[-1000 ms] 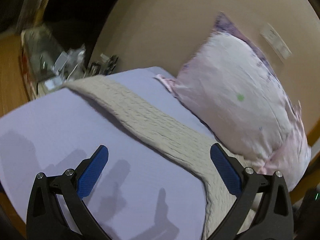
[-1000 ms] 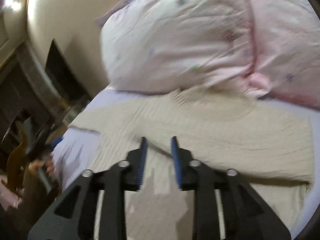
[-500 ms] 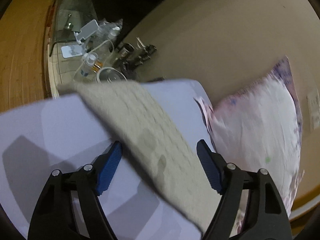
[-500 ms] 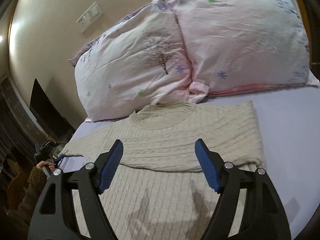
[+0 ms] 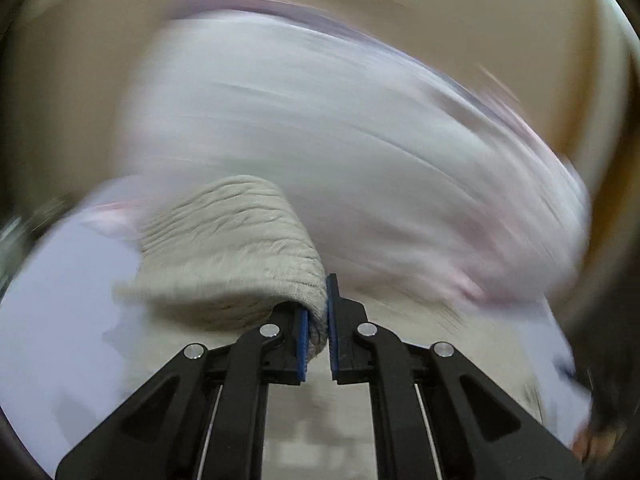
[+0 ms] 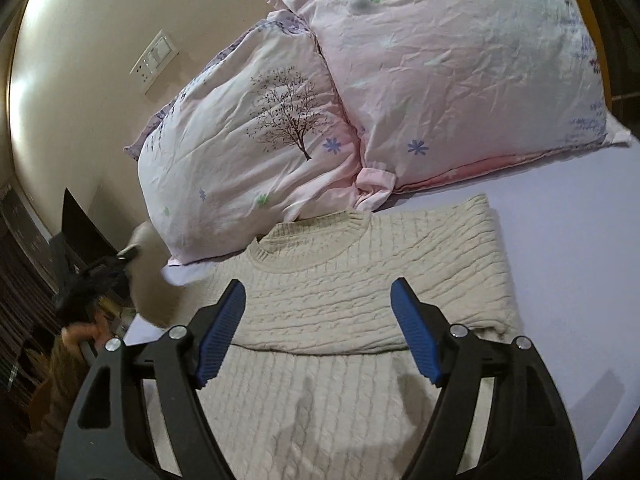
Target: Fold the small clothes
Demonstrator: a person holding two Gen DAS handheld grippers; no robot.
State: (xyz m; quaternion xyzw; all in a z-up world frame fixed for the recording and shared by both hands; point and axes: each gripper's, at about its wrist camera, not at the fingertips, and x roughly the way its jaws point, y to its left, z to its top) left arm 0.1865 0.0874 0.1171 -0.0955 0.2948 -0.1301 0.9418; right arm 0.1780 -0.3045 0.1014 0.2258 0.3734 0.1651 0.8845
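Note:
A cream cable-knit sweater (image 6: 360,280) lies flat on the lavender bed sheet (image 6: 568,280), neck toward the pillows, its right sleeve folded across the chest. My left gripper (image 5: 316,328) is shut on the left sleeve (image 5: 228,248) and holds it lifted; that view is heavily blurred. In the right wrist view the left gripper (image 6: 100,272) shows at the far left with the raised sleeve (image 6: 148,276). My right gripper (image 6: 320,332) is open and empty, hovering above the sweater's middle.
Two pink floral pillows (image 6: 440,80) lean against the beige wall at the head of the bed, touching the sweater's collar. A wall switch plate (image 6: 154,60) is above them. Dark furniture (image 6: 32,280) stands beyond the bed's left edge.
My left gripper has shut on the left sleeve and swung it up and toward the pillows. My right gripper opened half a second ago and now hovers open, nearly still.

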